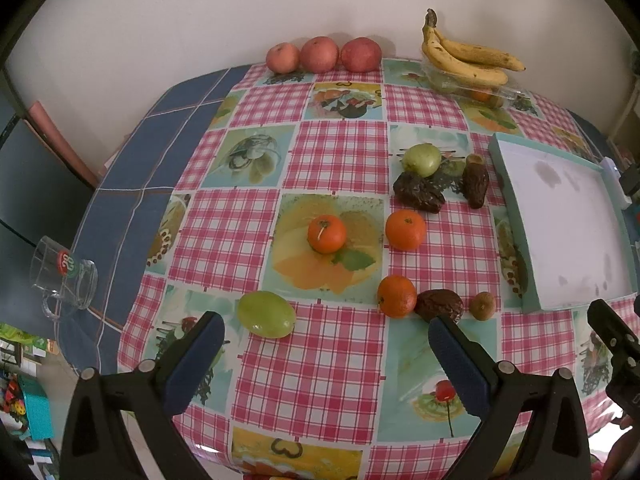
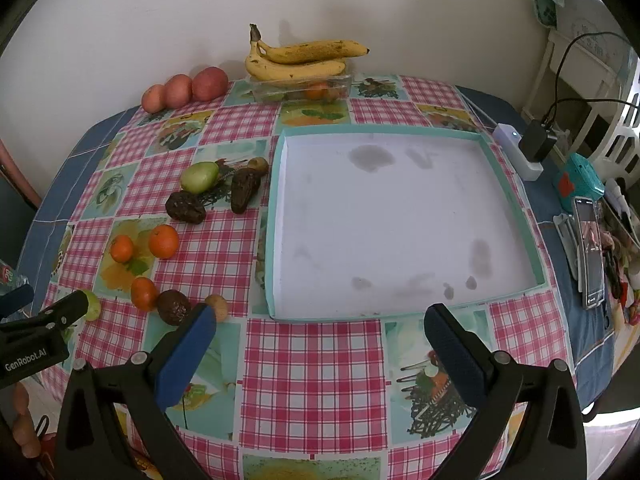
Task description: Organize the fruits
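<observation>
The left gripper (image 1: 326, 344) hangs over the checked tablecloth (image 1: 332, 152) with its jaws wide apart and nothing between them. Just ahead of its left finger lies a green grape-like fruit (image 1: 266, 314). Just ahead of its right finger sit an orange (image 1: 397, 296), a dark wrinkled fruit (image 1: 439, 305) touching it, and a small brown fruit (image 1: 483, 305) a little apart. Farther ahead are 2 more oranges (image 1: 326, 234), then a green round fruit (image 1: 421, 159) with 2 dark dates (image 1: 418, 192) beside it. At the far edge, against the wall, stand 3 red apples (image 1: 320, 54) and 2 bananas (image 1: 466, 58) lying on a clear plastic box (image 1: 472, 88); what is in the box is hard to make out, apart from something orange.

The right gripper (image 2: 320, 330) is also spread wide and empty. Straight ahead of it lies the shallow tray (image 2: 276, 216) with a pale green rim and a stained white floor, holding no fruit. All the loose fruit lies to its left. The left wrist view cuts the tray off at the right edge.

To the left of the left gripper a glass mug (image 1: 64, 276) stands on the blue cloth, distorted by the lens. To the right of the right gripper a phone (image 2: 588, 252) lies among clutter too small to tell.
</observation>
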Tool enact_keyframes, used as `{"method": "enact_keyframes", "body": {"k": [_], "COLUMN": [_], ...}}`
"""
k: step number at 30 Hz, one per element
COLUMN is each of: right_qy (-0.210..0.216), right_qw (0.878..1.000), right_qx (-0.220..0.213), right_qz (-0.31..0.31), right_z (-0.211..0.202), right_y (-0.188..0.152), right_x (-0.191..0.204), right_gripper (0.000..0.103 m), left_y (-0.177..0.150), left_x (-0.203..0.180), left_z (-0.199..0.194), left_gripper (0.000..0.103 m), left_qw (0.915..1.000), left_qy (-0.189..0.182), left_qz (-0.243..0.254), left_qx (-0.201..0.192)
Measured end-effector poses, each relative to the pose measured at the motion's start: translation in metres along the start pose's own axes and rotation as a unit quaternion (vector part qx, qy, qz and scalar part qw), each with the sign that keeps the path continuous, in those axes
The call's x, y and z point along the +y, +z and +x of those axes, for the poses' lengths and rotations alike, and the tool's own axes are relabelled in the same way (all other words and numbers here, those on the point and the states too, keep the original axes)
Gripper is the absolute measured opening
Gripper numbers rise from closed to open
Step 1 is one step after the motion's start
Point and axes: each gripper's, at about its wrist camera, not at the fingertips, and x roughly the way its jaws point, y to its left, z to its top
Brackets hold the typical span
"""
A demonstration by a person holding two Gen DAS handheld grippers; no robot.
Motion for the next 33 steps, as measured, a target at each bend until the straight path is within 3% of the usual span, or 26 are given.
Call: {"method": "enact_keyframes", "body": {"k": [33], "right_qy": [-0.001], "right_qw": [1.000], "right_qx": [0.002], "right_qz": [0.003], "right_z": [0.0024], "right_y": [-0.0037], "right_x": [-0.0008], "right_gripper": [0.103], "left_y": [0.0000], "left_x": [0.0003], "left_z": [0.0007], "left_gripper": [0.103], "left_qw": [1.0000], "left_qy": [0.003], "left_qz": [-0.001], "left_qx": [0.001]}}
